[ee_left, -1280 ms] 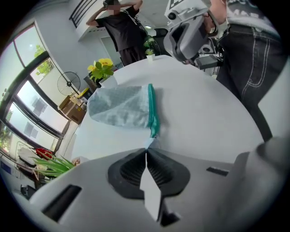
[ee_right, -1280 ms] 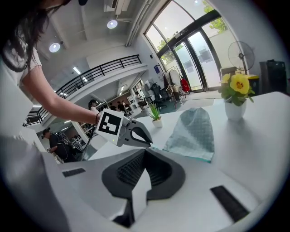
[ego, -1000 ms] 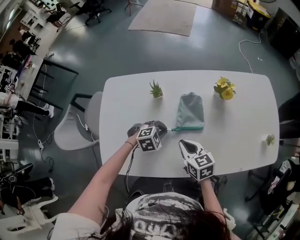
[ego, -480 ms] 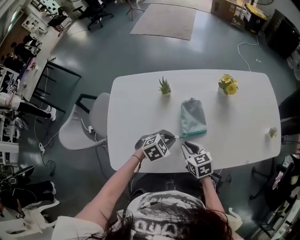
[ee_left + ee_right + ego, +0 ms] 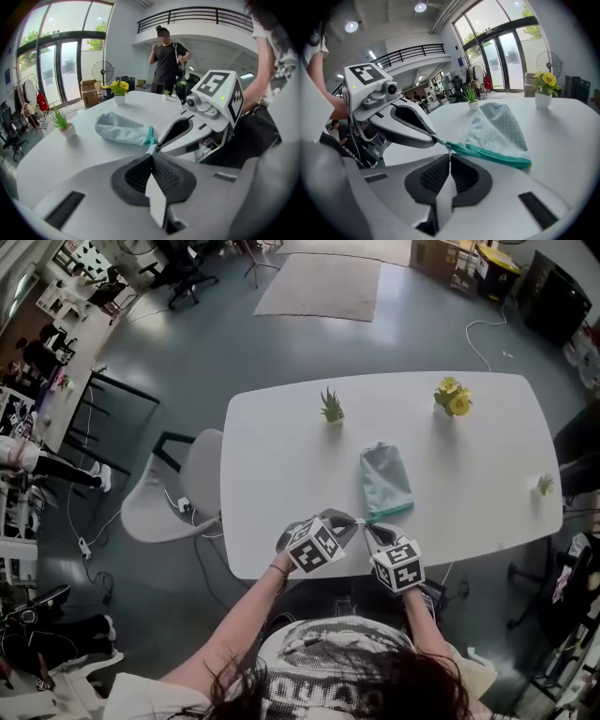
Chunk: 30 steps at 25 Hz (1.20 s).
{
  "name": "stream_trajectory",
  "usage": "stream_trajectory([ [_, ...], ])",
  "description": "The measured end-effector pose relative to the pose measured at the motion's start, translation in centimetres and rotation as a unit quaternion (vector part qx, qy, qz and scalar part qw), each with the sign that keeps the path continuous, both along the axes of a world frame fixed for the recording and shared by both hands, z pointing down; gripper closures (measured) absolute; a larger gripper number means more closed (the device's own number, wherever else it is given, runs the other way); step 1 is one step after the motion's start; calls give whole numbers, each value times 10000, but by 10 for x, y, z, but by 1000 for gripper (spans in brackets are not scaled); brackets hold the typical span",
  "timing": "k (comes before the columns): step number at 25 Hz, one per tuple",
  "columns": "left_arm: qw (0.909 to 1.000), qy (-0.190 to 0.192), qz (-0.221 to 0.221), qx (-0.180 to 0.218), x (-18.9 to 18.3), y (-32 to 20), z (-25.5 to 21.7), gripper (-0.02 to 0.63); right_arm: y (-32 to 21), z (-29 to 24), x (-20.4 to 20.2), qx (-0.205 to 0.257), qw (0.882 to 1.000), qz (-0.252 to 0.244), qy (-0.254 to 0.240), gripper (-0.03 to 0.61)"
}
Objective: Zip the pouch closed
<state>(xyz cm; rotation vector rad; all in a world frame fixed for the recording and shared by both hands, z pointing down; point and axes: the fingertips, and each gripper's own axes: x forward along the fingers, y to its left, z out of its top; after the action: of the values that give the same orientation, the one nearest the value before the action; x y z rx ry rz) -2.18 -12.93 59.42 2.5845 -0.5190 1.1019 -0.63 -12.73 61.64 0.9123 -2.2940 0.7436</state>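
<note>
Pouch (image 5: 385,479) nearer table (image 5: 281,474) edge, zipper (image 5: 487,153) in right gripper's (image 5: 368,525) just-closing fingers (image 5: 433,176)

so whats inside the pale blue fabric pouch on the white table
Nothing of the inside shows. The pale blue fabric pouch lies flat on the white table, and its cloth and teal zip edge cover any contents.

Left gripper (image 5: 152,153) pinching pouch end (image 5: 150,138); right gripper (image 5: 449,154) fingers (image 5: 433,176) just closed on zipper pull (image 5: 448,149).
</note>
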Motion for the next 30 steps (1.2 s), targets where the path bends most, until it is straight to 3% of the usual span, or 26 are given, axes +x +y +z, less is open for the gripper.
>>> stream_trajectory([
  [7,9997,225,-104,-58,-4,10,-1,603,7,-1,0,-83,9997,215,-26,581],
  [20,9997,210,129,28,-7,16,2,604,11,4,2,-356,9989,289,-106,581],
  [26,9981,60,186,578,-5,4,6,602,14,4,0,-308,9995,55,-37,583],
  [30,9976,5,295,626,-3,3,8,601,19,5,0,-365,9993,-21,21,583],
])
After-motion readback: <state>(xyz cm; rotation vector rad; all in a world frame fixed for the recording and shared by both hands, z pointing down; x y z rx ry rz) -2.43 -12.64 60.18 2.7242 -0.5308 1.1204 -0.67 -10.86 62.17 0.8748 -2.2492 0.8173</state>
